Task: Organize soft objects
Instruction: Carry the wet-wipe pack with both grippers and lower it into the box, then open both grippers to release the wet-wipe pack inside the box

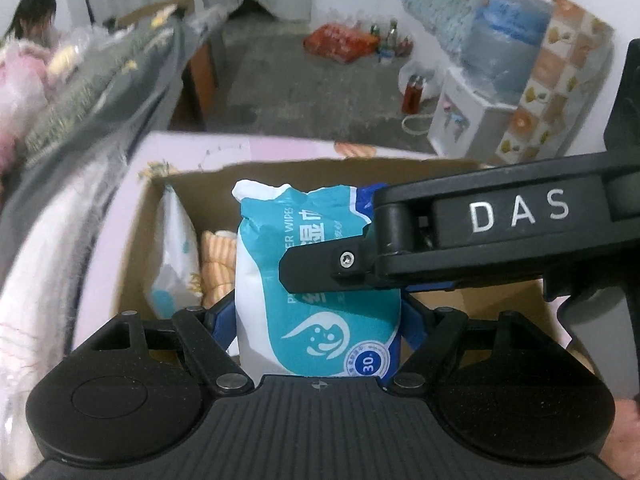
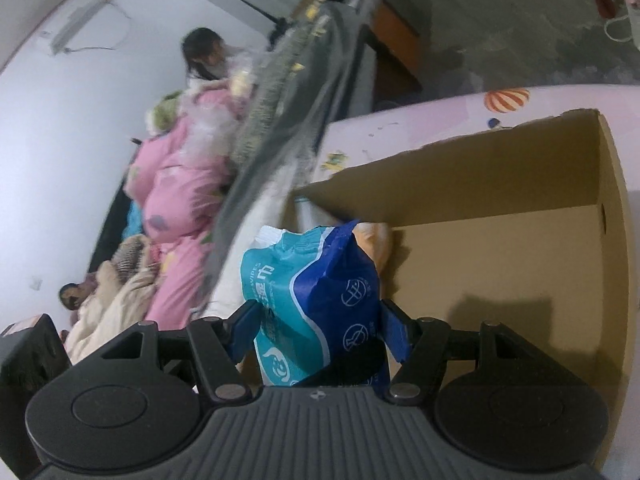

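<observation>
A teal, white and blue wet-wipes pack (image 1: pixel 312 240) stands upright over an open cardboard box (image 1: pixel 200 184). My left gripper (image 1: pixel 318 320) is shut on its lower part, blue pads against both sides. From the right, a black finger (image 1: pixel 320 270) of my right gripper lies across the pack's front. In the right wrist view the right gripper (image 2: pixel 320 322) is shut on the same pack (image 2: pixel 312 280), over the box (image 2: pixel 480 168). A white printed pack (image 1: pixel 176 248) and an orange striped cloth (image 1: pixel 218 264) lie at the box's left end.
The box sits on a pink printed sheet (image 2: pixel 420 120). A grey blanket (image 1: pixel 100 92) and white bedding lie to its left, with a person in pink (image 2: pixel 172 200) beyond. On the floor stand a water dispenser (image 1: pixel 472 116) and bottles (image 1: pixel 412 94).
</observation>
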Demonstrator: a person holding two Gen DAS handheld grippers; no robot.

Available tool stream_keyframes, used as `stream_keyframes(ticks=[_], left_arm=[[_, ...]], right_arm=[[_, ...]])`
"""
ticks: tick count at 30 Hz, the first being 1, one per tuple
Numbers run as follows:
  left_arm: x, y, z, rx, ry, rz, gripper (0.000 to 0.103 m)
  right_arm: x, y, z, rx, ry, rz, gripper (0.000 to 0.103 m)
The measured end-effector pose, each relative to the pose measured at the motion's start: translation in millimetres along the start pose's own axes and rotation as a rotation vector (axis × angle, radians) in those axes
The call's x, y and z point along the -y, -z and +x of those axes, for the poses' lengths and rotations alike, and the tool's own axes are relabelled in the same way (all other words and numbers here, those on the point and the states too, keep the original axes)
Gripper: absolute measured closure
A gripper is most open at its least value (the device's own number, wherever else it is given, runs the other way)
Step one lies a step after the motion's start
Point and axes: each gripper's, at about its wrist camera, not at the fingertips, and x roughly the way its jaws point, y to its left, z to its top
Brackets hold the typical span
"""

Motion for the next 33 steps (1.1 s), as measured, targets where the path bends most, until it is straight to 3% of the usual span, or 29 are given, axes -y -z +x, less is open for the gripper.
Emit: stream_keyframes(ticks=[7,15,24,33], left_arm=[[-8.7,-5.2,45.3,-0.082,-0.028,-0.002,0.023],[-12.4,-3.5,34.3,-0.059,-0.054,0.009,0.018],[-20.0,-1.3,26.5,-0.068,-0.059,-0.02,0.017],[-25.3,0.2,21.8,-0.084,-0.037,-0.043,0.015]], right_arm=[[33.8,-24.8,51.5,-0.083,0.077,0.038,0.049],[78.5,-34.9,95.8,-0.124,0.201,0.164,0.046],[69.3,-34.1,90.1,-0.061,0.206,0.166,0.045],[49.9,-31.1,111.8,-0.091,0.189,0.134,0.045]])
